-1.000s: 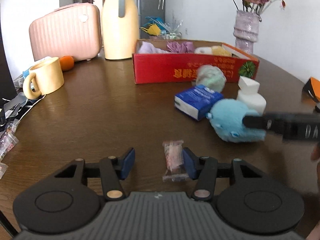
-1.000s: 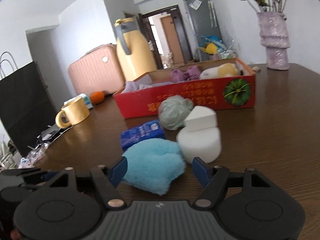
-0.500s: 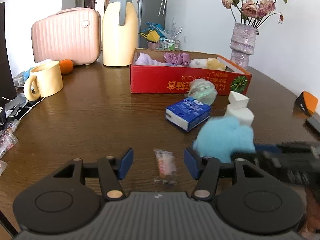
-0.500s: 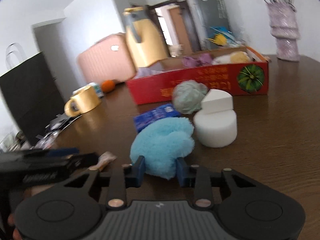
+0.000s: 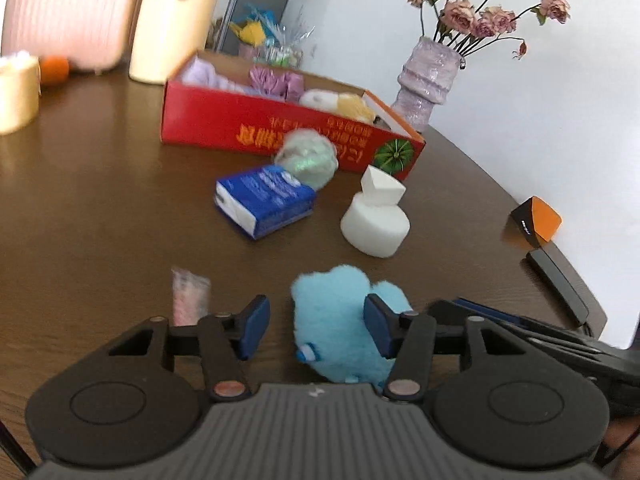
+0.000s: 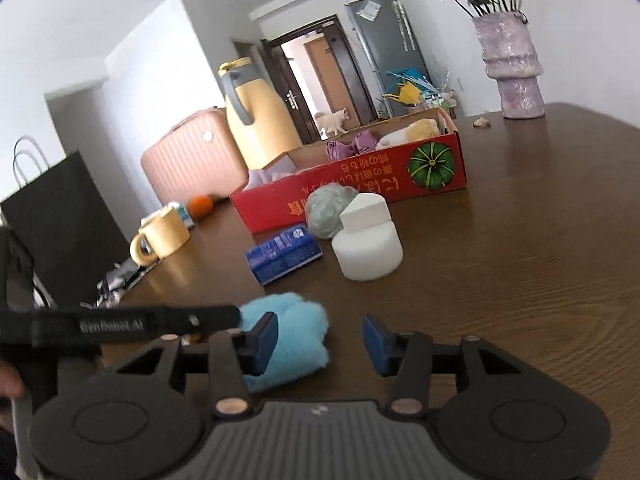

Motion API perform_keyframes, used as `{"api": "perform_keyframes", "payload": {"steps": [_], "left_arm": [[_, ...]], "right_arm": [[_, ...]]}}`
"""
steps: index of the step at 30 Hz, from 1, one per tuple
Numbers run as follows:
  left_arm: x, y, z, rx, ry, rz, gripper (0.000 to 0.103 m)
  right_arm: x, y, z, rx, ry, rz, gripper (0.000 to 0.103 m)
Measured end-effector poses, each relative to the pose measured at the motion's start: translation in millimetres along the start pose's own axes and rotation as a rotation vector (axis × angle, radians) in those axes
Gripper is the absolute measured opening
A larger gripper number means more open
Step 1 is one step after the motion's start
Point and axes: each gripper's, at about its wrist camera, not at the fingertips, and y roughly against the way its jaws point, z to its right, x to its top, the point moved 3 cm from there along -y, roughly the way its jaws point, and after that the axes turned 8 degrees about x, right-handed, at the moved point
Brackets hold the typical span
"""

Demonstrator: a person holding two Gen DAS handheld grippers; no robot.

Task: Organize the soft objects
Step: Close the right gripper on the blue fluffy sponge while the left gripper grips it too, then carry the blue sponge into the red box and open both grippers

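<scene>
now i am passing the blue fluff (image 5: 344, 320) from hand to hand. my left gripper (image 5: 316, 326) is closing around it, not squeezing yet. my right gripper (image 6: 318, 344) is opening, fluff beside one pad. next i grip and carry it to the red box (image 5: 280, 128).

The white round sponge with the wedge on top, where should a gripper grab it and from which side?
Grip the white round sponge low on its curved wall, jaws straddling it level, coming from the near open side of the table. The white wedge only rests loosely on top, so a top-down pinch would likely knock it off. The green puff crowds its far side.
</scene>
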Motion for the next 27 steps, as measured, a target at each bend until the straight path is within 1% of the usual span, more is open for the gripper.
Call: {"api": "perform_keyframes", "payload": {"steps": [3,4,7,8,9,10,11,15,18,20,22,24,25,26,27], "left_arm": [[-1.5,-2.1,-4.4,-0.037,0.051,-0.017,0.046],[-1.8,-1.6,-6.3,-0.042,0.062,-0.024,0.046],[-4.5,-1.0,-12.3,-0.073,0.094,-0.041,0.046],[-5.8,-2.5,-14.5,-0.095,0.114,-0.053,0.045],[-6.6,-3.8,-16.1,-0.118,0.132,-0.070,0.041],[-7.6,-4.7,-17.1,-0.131,0.157,-0.083,0.041],[-7.7,-4.6,-17.4,-0.132,0.169,-0.087,0.039],[-6.5,0.3,-14.4,-0.131,0.168,-0.073,0.034],[2.4,6.0,-9.8,-0.159,0.176,-0.053,0.034],[26.8,11.3,-4.1,-0.190,0.159,-0.015,0.034],[66.2,10.2,3.7,-0.219,0.138,0.023,0.034],[115.5,-2.5,13.3,-0.239,0.094,0.049,0.034],[141.0,-14.8,16.9,-0.237,0.087,0.045,0.034],[165.0,-29.6,19.8,-0.232,0.087,0.030,0.034],[188.4,-45.7,22.1,-0.220,0.082,0.019,0.034]], "right_arm": [[0.8,-17.8,3.9,0.019,-0.047,-0.019,0.046],[0.3,-23.8,5.3,0.028,-0.075,-0.034,0.044],[-3.1,-31.4,6.5,0.077,-0.139,-0.049,0.041],[-3.3,-32.6,6.6,0.085,-0.154,-0.054,0.041],[-4.3,-33.9,6.0,0.089,-0.159,-0.057,0.040],[-5.9,-34.6,6.4,0.094,-0.167,-0.059,0.036],[-7.5,-35.8,6.6,0.108,-0.183,-0.065,0.035],[-9.6,-32.7,4.7,0.129,-0.196,-0.074,0.031],[-8.1,-23.2,3.0,0.144,-0.207,-0.061,0.029],[1.3,-14.3,-0.7,0.142,-0.202,-0.025,0.029],[22.6,-8.1,-4.9,0.146,-0.165,0.021,0.029],[63.4,-10.0,-5.7,0.146,-0.117,0.073,0.029],[82.6,-13.7,-3.8,0.140,-0.102,0.090,0.029],[111.3,-23.5,1.2,0.128,-0.079,0.109,0.029],[135.9,-36.0,8.8,0.117,-0.076,0.110,0.029]]}}
